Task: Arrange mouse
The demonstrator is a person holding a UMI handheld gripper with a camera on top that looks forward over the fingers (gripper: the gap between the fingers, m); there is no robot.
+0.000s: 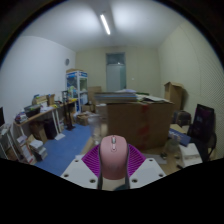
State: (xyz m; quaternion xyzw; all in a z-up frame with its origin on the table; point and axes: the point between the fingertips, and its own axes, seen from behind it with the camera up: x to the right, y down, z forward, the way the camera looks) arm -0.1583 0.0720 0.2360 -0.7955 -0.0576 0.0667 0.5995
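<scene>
A pink computer mouse [113, 156] sits between my gripper's [113, 160] two fingers, its rounded back facing the camera. The purple pads [94, 160] press against both its sides. The gripper is shut on the mouse and holds it raised in the air, well above the floor. The lower part of the mouse is hidden behind the fingers.
Beyond the fingers a large cardboard box [134, 120] stands in the middle of a room. A cluttered desk [40, 118] and shelves [76, 90] stand to the left, a black chair [203, 128] to the right. A blue floor mat [66, 148] lies below left.
</scene>
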